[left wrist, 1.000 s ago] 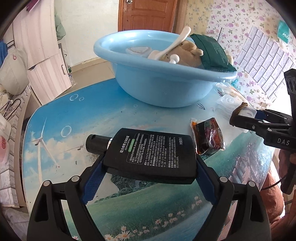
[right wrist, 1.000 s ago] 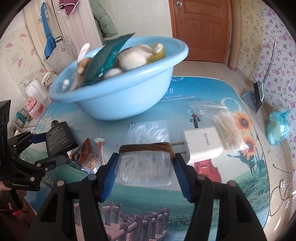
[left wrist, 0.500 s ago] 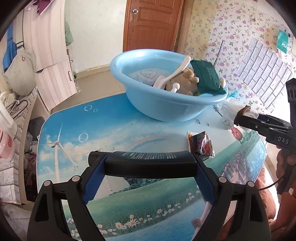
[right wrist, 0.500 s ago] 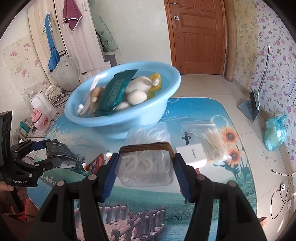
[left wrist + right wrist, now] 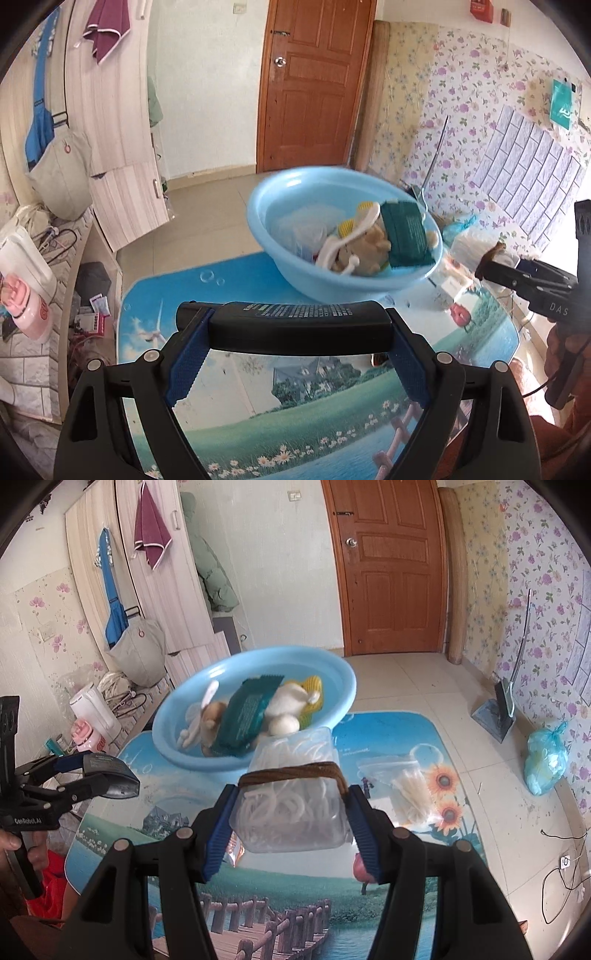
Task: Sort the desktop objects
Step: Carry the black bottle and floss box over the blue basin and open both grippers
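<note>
Two grips loaded: left gripper (image 5: 295,354) clamps a stiff, slick black bottle (image 5: 299,325) across its flat sides at lower centre, right gripper (image 5: 291,823) pinches a light, crushable clear tub (image 5: 291,805) mid-frame, blue basin (image 5: 343,686) beyond, upper centre.

Home: floral wallpaper (image 5: 461,110), wooden door (image 5: 391,568)

Wooden door (image 5: 314,88), maroon towel (image 5: 149,524)

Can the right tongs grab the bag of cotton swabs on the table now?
Probably not yet. The right tongs are already shut on a clear box, so there's no room for the bag of cotton swabs.
</note>
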`<state>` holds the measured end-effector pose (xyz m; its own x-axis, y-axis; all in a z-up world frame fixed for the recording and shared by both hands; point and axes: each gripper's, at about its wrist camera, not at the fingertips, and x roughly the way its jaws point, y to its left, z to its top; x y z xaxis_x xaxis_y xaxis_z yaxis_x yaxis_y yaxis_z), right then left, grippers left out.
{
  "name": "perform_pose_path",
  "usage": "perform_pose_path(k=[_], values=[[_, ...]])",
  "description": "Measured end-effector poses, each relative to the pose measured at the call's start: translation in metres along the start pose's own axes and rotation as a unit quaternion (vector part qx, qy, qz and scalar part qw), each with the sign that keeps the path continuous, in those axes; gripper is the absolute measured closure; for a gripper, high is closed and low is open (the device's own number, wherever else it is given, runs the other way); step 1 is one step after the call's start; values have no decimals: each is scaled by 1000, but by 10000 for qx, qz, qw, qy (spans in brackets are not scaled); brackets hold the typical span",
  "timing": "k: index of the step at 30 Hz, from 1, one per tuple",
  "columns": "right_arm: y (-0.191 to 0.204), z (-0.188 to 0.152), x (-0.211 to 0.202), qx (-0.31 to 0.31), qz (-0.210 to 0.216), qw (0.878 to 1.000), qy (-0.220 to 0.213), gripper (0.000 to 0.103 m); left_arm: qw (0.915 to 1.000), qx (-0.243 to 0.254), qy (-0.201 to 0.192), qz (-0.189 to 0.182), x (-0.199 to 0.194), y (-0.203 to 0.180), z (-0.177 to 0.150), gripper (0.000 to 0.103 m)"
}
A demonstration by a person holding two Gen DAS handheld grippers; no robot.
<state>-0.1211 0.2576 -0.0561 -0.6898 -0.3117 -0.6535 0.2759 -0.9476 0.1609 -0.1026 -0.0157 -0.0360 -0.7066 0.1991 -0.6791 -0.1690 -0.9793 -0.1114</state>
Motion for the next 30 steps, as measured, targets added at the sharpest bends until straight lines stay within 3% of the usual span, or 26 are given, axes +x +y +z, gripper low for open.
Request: perform_pose_path(k=[12,30], values=[[7,22,-6,-67,120,9996,-239,45,9996,114,-225,-130,5,-8,37,14],[20,47,28,-288,403,9986,-194,45,9979,428,-49,-486,58,-34,67,14]])
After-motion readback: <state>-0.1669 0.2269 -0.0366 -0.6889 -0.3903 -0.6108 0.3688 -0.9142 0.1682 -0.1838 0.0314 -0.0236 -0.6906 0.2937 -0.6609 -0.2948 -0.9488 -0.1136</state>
